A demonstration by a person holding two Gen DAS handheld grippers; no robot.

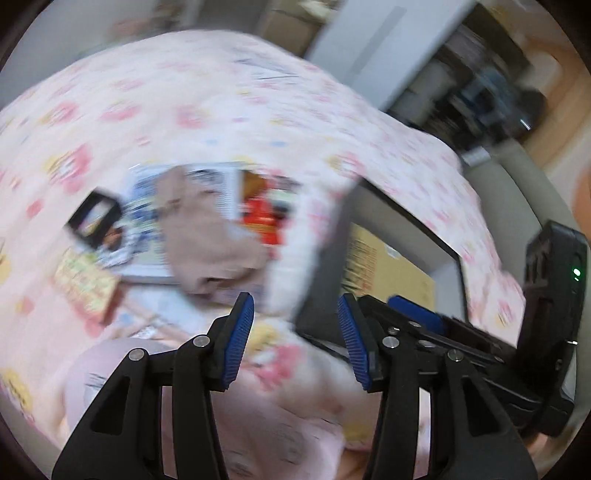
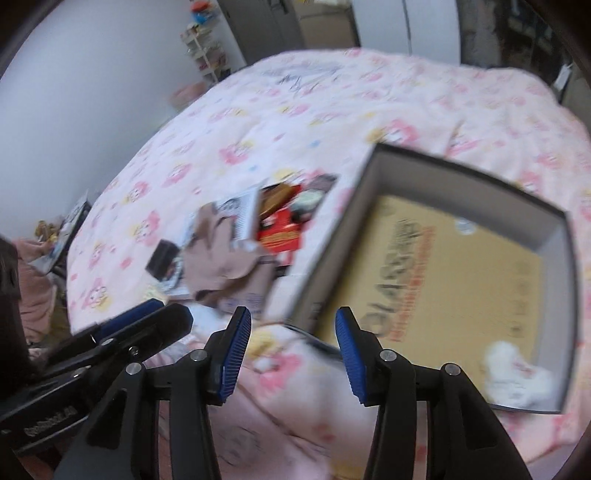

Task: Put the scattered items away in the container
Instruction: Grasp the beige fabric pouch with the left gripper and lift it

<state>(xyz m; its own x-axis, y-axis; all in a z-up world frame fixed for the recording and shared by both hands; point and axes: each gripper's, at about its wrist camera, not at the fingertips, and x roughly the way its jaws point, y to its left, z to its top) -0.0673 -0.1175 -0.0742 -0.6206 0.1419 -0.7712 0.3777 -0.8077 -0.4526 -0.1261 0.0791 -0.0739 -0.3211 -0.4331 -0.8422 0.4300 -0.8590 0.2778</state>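
Bedspread point(image 2: 295, 122): pale pink, pink and yellow flower print. Box point(image 2: 369, 184): grey walls, tan cardboard floor, red lettering. Cloth point(image 2: 221, 258): beige. Packet point(image 2: 279, 236): red. Sock point(image 2: 517, 373) in box: white. Gripper pads point(image 2: 232, 354): blue, black arms.

Setting: a home bedroom. A bed with a pink flower-print quilt point(image 2: 295, 122) fills most of both views, beside a plain white wall point(image 2: 92, 85) on the left. At the far end stand a small cluttered shelf rack point(image 2: 205, 48) and pale wardrobe doors point(image 2: 406, 26).
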